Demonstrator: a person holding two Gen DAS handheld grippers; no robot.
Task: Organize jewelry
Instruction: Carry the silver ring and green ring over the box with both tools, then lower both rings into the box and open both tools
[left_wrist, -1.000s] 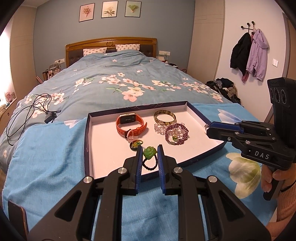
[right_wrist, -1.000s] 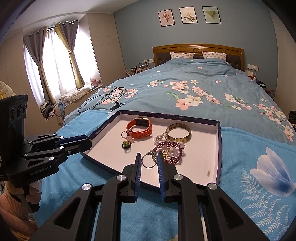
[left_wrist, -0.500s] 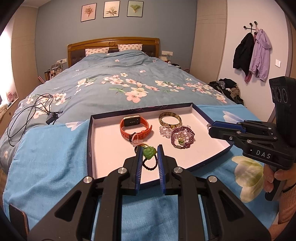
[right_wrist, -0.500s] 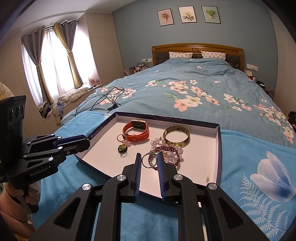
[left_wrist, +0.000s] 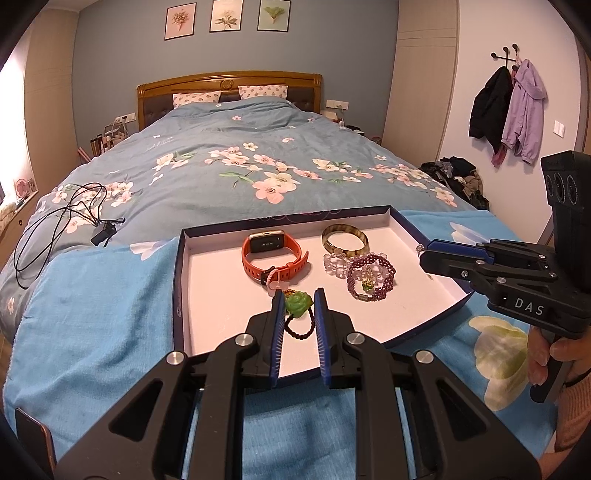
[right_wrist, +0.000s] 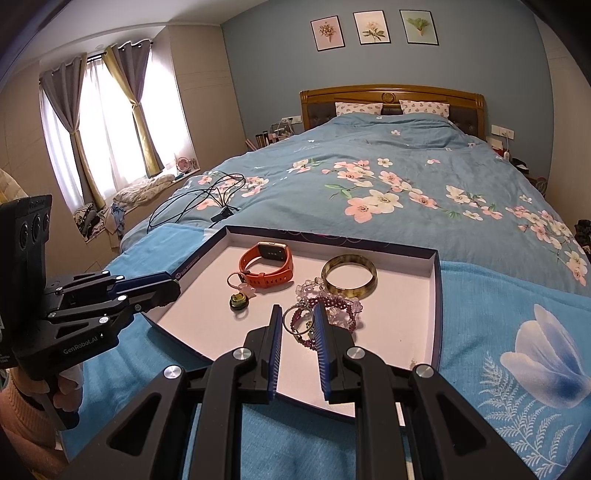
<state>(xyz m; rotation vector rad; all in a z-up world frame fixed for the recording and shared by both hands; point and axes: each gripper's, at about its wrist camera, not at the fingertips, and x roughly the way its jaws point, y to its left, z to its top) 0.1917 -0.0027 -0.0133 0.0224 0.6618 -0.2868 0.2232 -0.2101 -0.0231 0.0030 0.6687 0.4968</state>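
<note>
A shallow box lid tray (left_wrist: 221, 280) with a white floor lies on the bed's blue blanket. In it are an orange smartwatch (left_wrist: 273, 253), a brown bangle (left_wrist: 345, 238), a clear bead bracelet (left_wrist: 334, 260) and a purple bead bracelet (left_wrist: 371, 277). My left gripper (left_wrist: 299, 301) is shut on a black bead bracelet with a green rose (left_wrist: 297, 304), above the tray's near part. My right gripper (right_wrist: 298, 319) is shut on a thin silver ring (right_wrist: 293, 319), above the purple bracelet (right_wrist: 332, 314). A small dark ring (right_wrist: 238, 302) lies in the tray.
Black cables (left_wrist: 62, 225) lie on the floral duvet to the left. A phone (left_wrist: 33, 439) lies at the blanket's near left corner. The headboard (left_wrist: 229, 85) is far behind. Coats (left_wrist: 506, 107) hang on the right wall.
Both grippers have drawn back and lifted slightly from the tray, each still holding its piece. The jewelry in the tray has not moved.
</note>
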